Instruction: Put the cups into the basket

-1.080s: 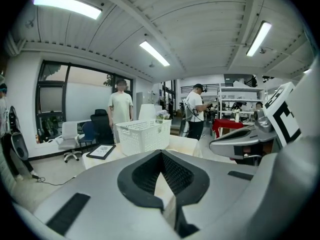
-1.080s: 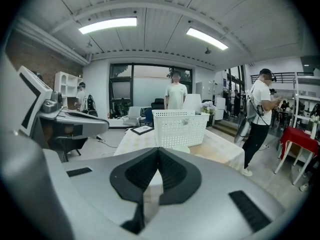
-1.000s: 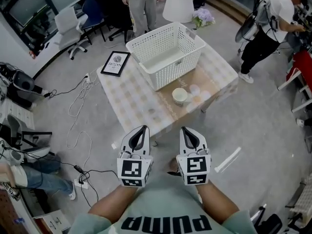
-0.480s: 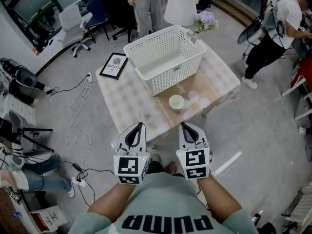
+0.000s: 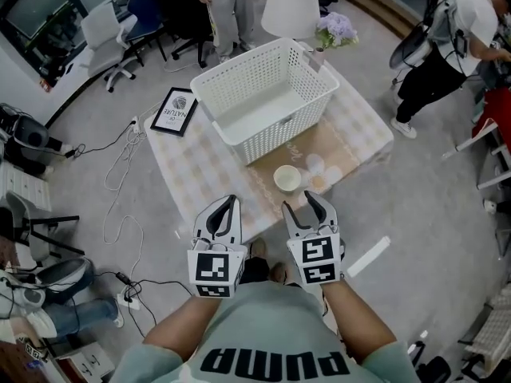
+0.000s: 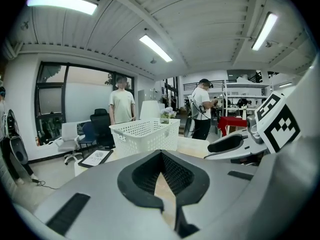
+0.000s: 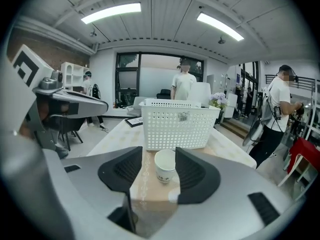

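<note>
Head view, with both gripper views. We see the left gripper at lower centre of the frame, its claw pressed together at the tips and holding nothing. Beside it to the right, the right gripper has its jaws opening. In its own view the white paper cup stands framed between the two pads but ahead of them, touched by neither. The cup sits upright on the checked table at mid-frame, just below the white perforated basket, which is empty and lies toward the upper centre. Just right of the cup we note a few pale translucent shapes, perhaps clear cups; the view is too faint to tell.
</note>
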Available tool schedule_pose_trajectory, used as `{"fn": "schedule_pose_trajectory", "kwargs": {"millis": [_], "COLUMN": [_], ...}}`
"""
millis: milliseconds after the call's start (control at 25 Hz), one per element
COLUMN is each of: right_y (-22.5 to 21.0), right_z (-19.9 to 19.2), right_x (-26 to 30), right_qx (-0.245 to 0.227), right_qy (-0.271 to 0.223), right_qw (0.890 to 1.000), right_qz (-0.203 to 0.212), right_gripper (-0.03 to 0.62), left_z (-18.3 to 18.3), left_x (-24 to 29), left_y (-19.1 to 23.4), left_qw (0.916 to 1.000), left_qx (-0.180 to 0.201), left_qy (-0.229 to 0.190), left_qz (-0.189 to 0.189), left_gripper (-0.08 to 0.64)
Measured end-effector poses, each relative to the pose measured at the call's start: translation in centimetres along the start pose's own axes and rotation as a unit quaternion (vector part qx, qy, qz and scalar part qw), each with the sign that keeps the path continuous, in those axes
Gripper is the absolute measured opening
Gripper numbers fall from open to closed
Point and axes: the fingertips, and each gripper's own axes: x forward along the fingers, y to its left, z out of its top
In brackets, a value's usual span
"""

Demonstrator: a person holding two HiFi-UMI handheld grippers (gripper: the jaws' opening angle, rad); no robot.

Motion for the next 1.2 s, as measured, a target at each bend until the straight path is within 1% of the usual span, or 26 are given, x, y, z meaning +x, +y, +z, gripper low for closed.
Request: {"fn": "schedule_pose_trajectory", "kwargs": {"millis": [240,360,600,840,1080,1200], "right_y": [-1.1,-1.5,-1.9,-2.0,-2.1,-2.4], "right_z": [-1.6,-2.4,-4.0,-5.6,-6.7,-7.0], "right_x": [4.0,5.5,8.0,9.9,11.5,11.7], "right_qx": [0.01,0.017,0.03,0.035,0.025,0.019], "right_qy": [0.037,0.055,0.087,0.113,0.13,0.138], "right_qw": [0.999,0.998,0.996,0.993,0.991,0.99], "right_qz": [-0.006,-0.008,-0.014,-0.011,-0.008,-0.015], "right_gripper": [0.27,0.29,0.31,0.331,0.341,0.341], "left_z": [-1.2,-1.7,-3.6,-5.1,-5.5,-5.5], "left_x": [3.2,4.7,7.5,9.5,10.9,11.2], "left_y": [0.7,0.8,0.8,0.8,0.5,0.4], "left_qw": [0.9994,0.9986,0.9955,0.9925,0.9906,0.9903], "left_qx": [0.004,0.006,0.008,0.006,0.007,0.005], "left_qy": [0.024,0.035,0.068,0.092,0.103,0.105], "left_qz": [-0.026,-0.04,-0.065,-0.08,-0.09,-0.091], "left_gripper": [0.0,0.0,0.0,0.0,0.0,0.0]}}
